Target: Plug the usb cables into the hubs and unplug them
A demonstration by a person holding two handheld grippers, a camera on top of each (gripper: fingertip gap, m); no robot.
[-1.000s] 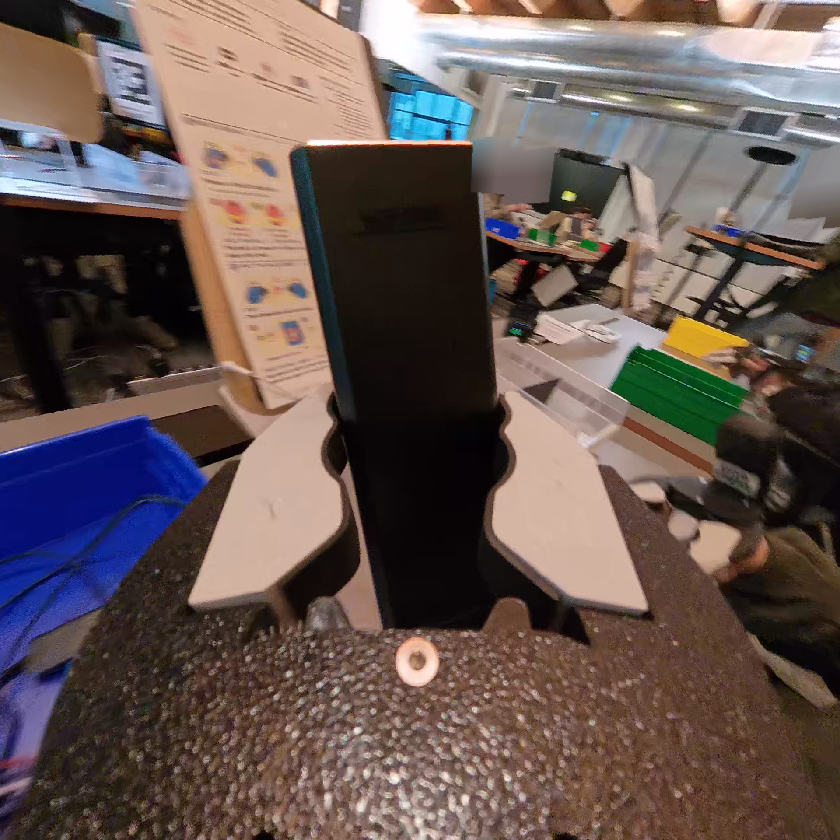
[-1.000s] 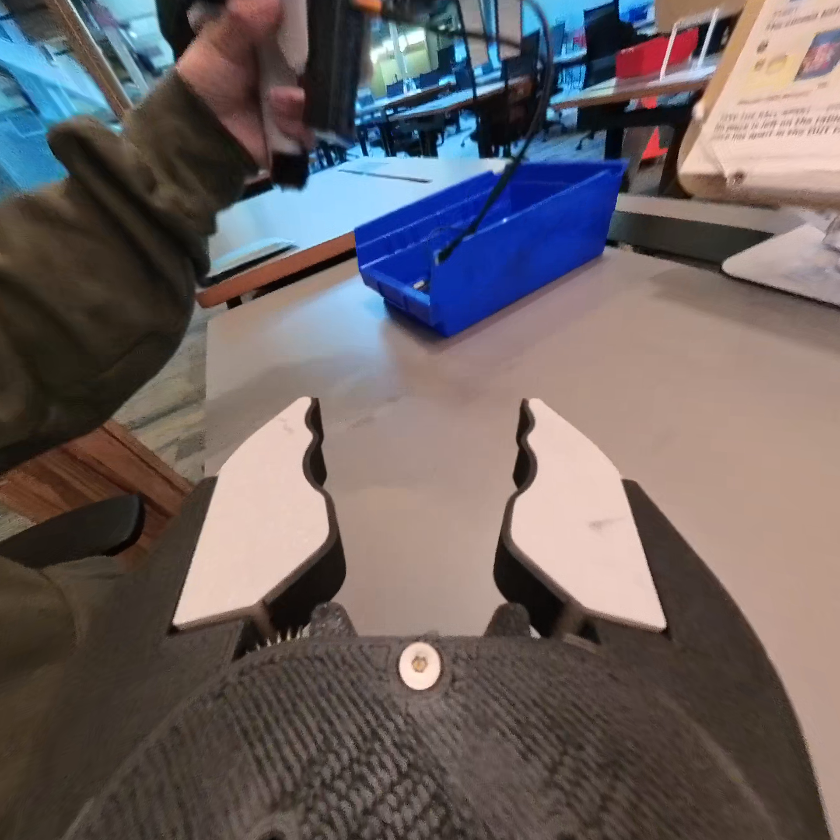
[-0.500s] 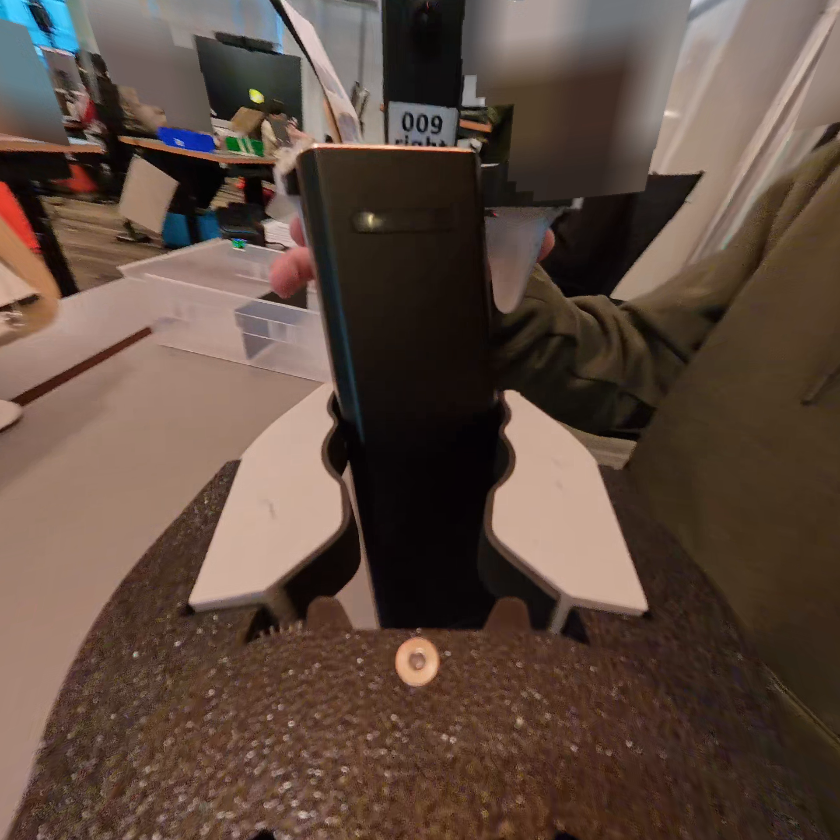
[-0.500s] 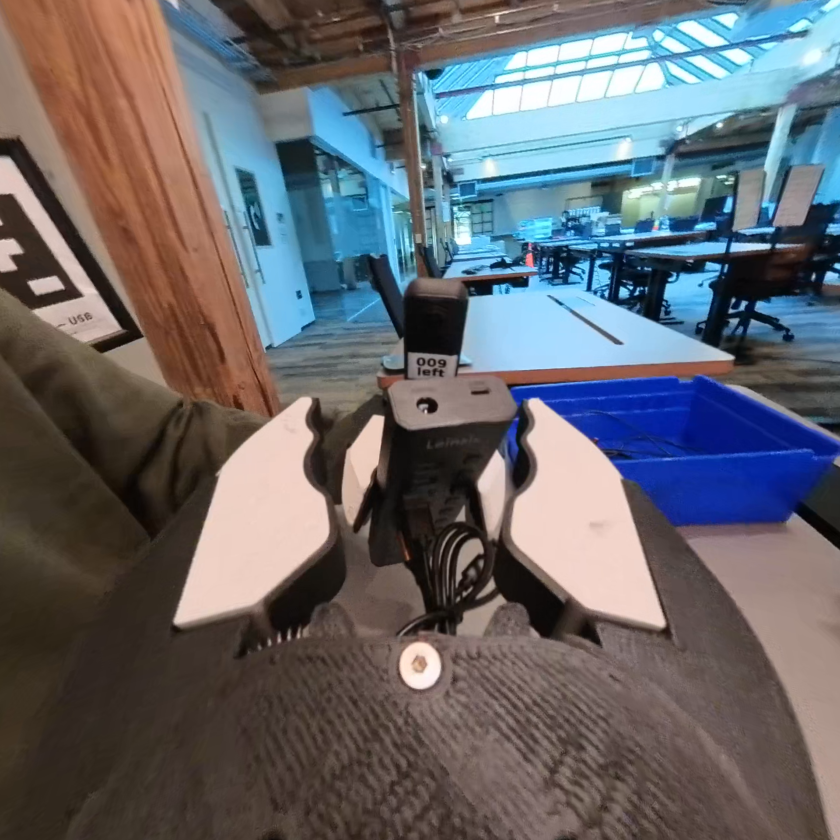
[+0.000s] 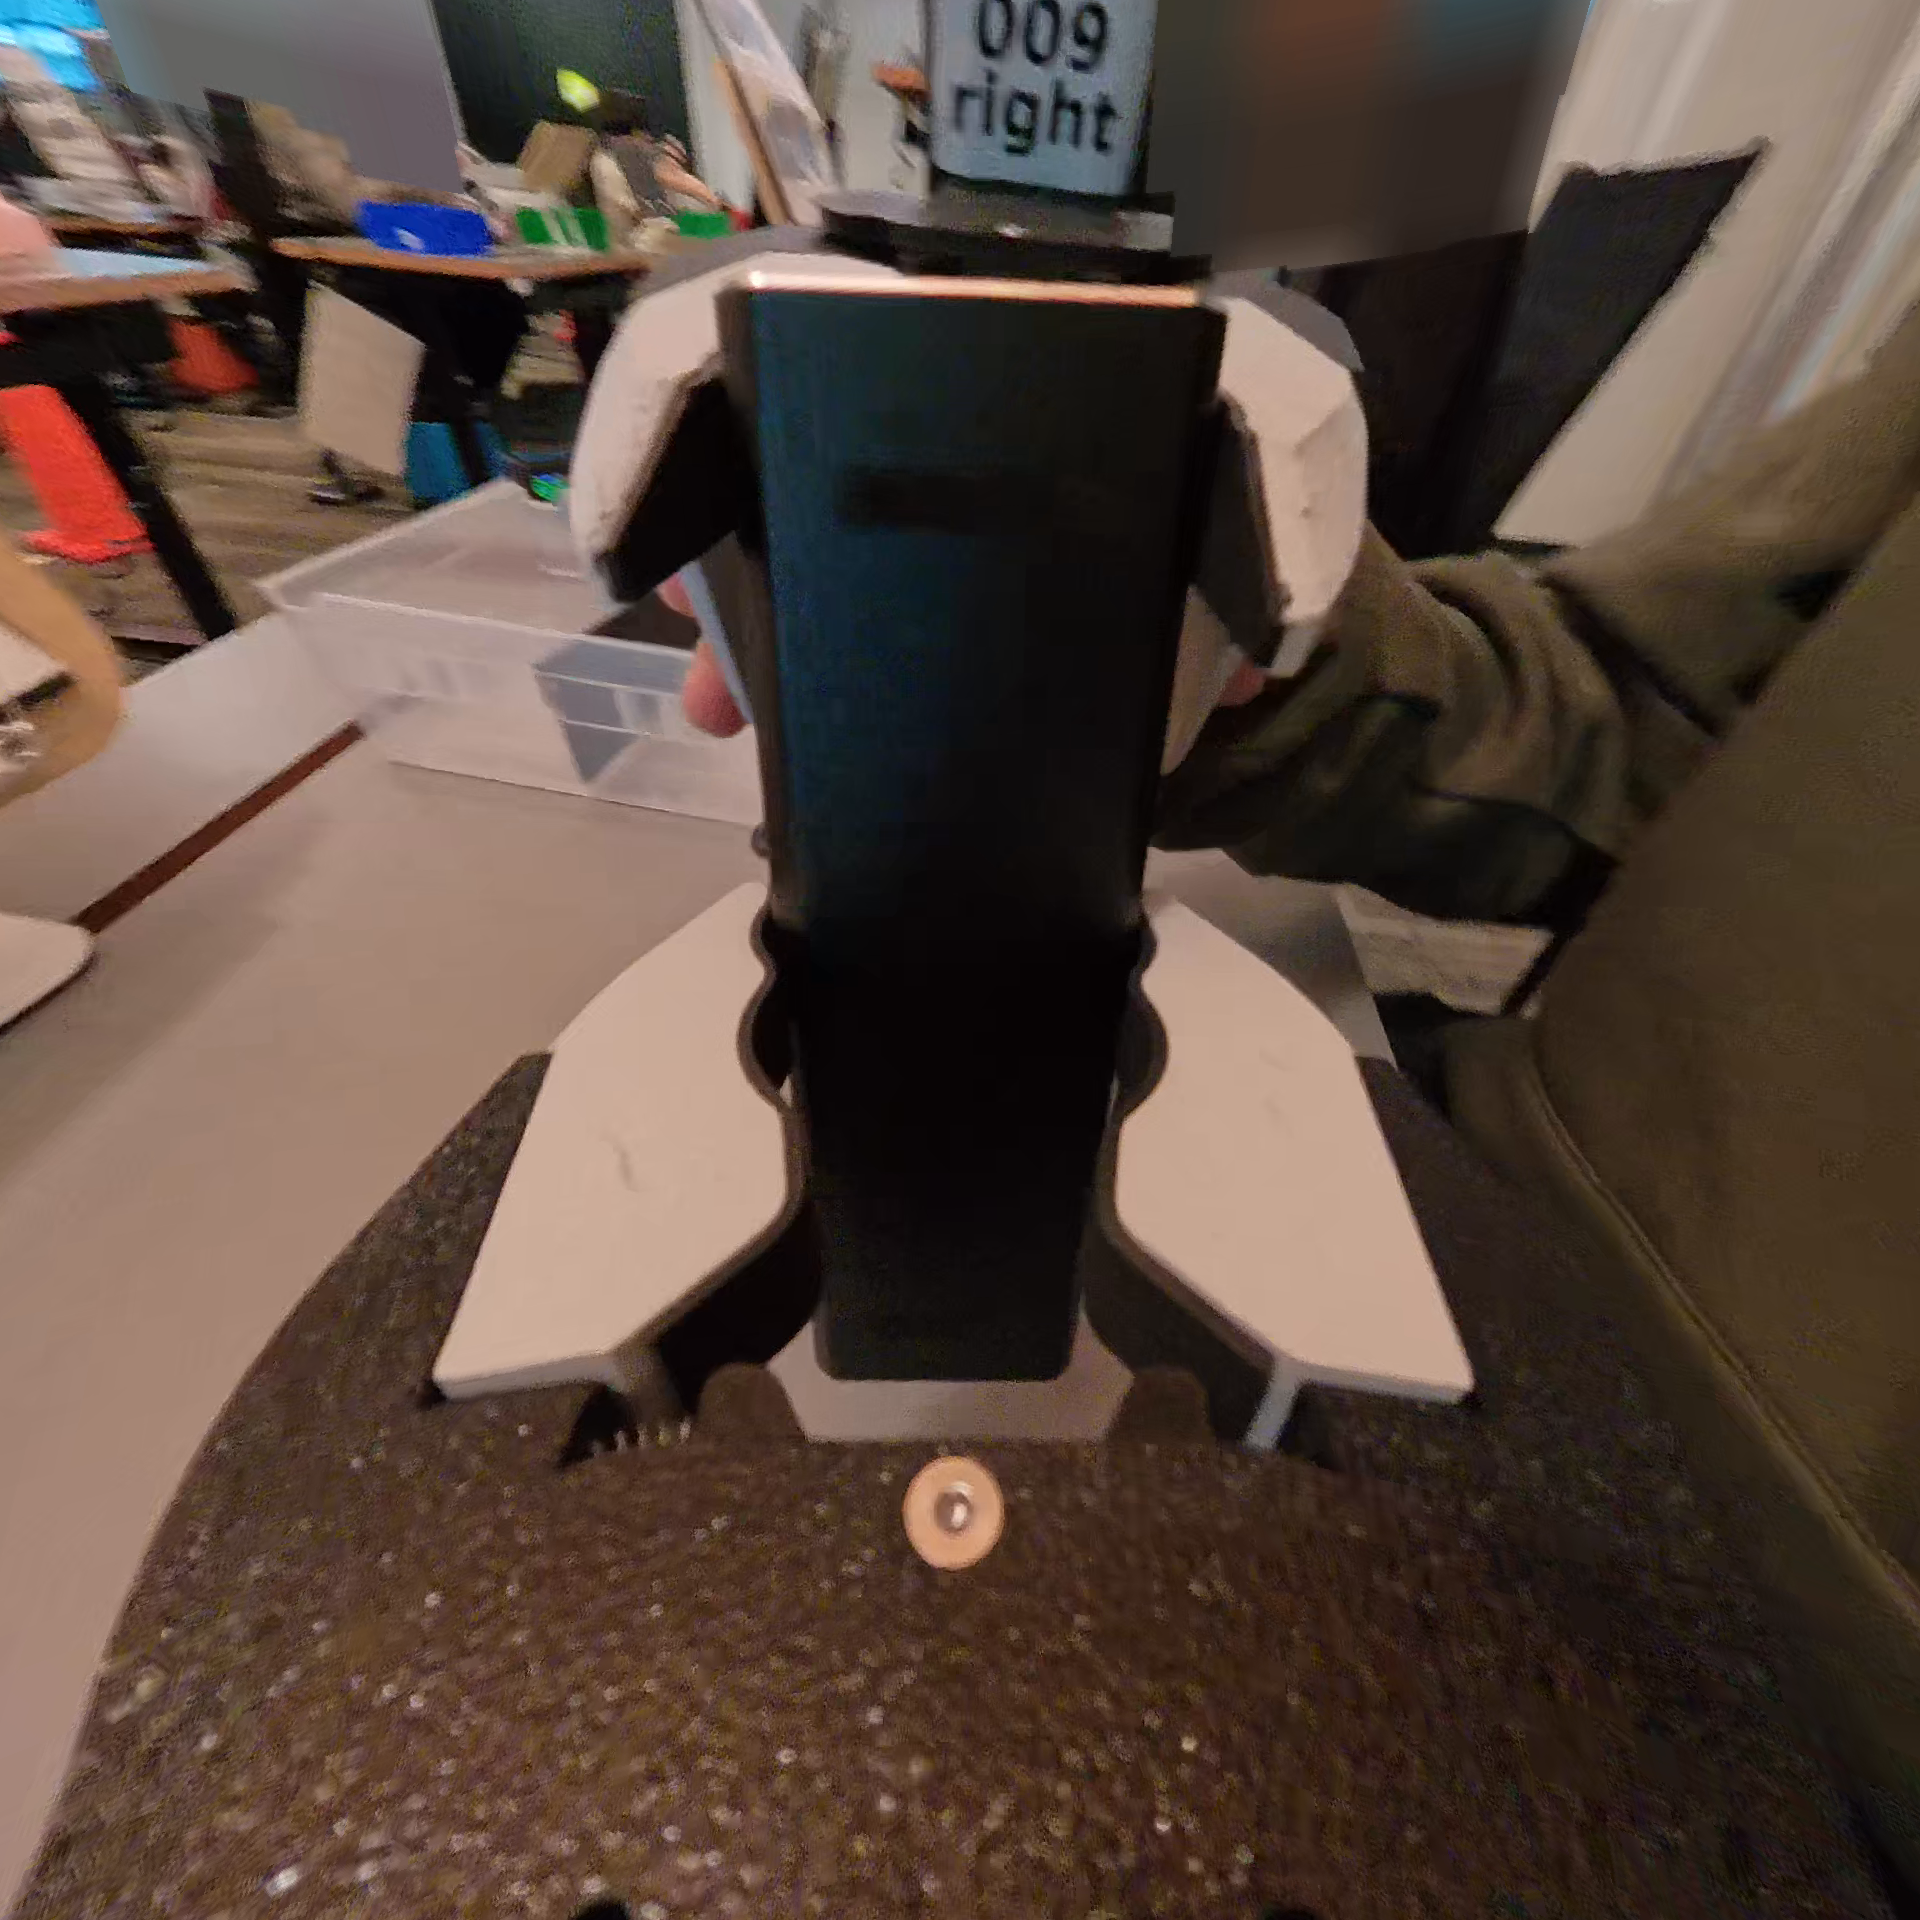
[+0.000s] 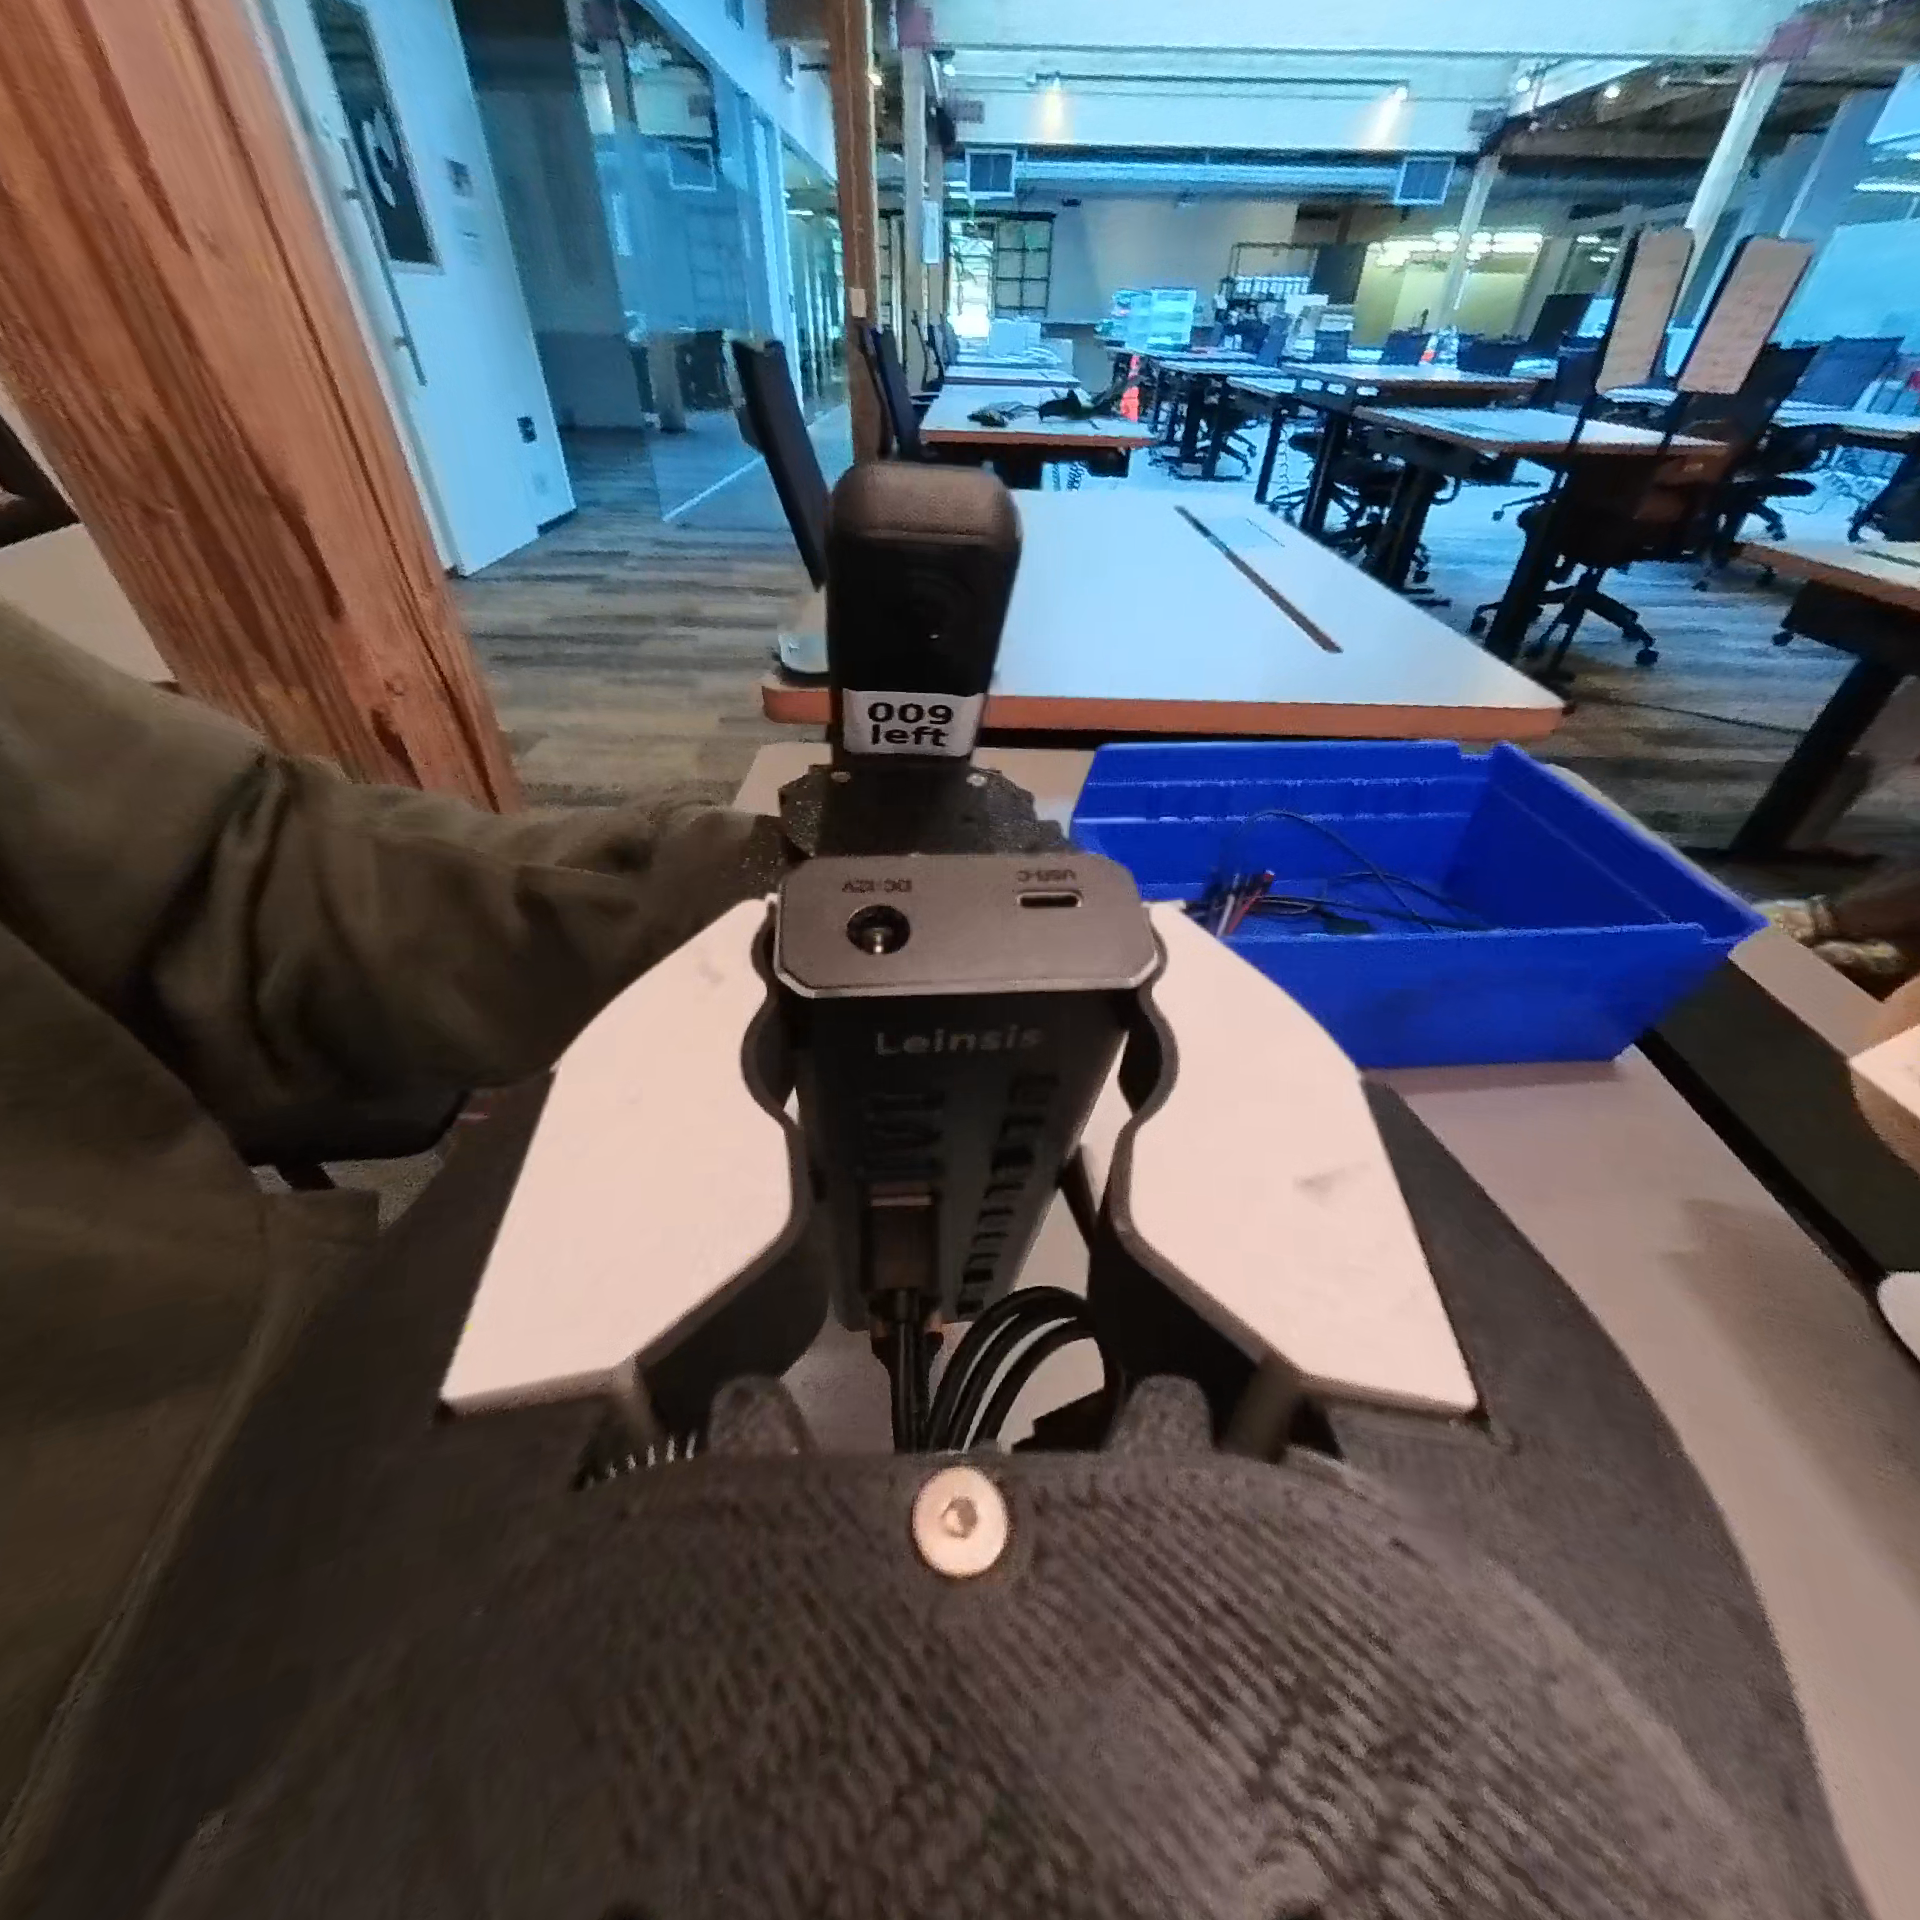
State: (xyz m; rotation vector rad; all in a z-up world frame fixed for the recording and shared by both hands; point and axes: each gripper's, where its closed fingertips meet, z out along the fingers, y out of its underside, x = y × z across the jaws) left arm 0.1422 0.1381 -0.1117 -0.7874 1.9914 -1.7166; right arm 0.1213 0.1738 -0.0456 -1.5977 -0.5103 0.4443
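Grey tabletop [image 6: 1662, 1247] below, blue bin [image 6: 1455, 997] of loose cables behind. Black USB hub [image 5: 961, 831] held in mid-air, clamped by left claw [image 5: 951, 1091] near one end. Right claw [image 6: 956, 1081] narrowed around the opposite end, contact probable but unconfirmed. Black cable [image 6: 997, 1382] plugged in, looped by the right claw's base. Risk: opposed pulls twisting the hub loose, or snagging that loop.

Both claws [image 5: 951, 940] [image 6: 956, 1023] seemingly clamped, facing.

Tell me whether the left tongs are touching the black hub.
Touching. The left wrist view shows the left tongs clamped against both sides of the hub, with no gap.
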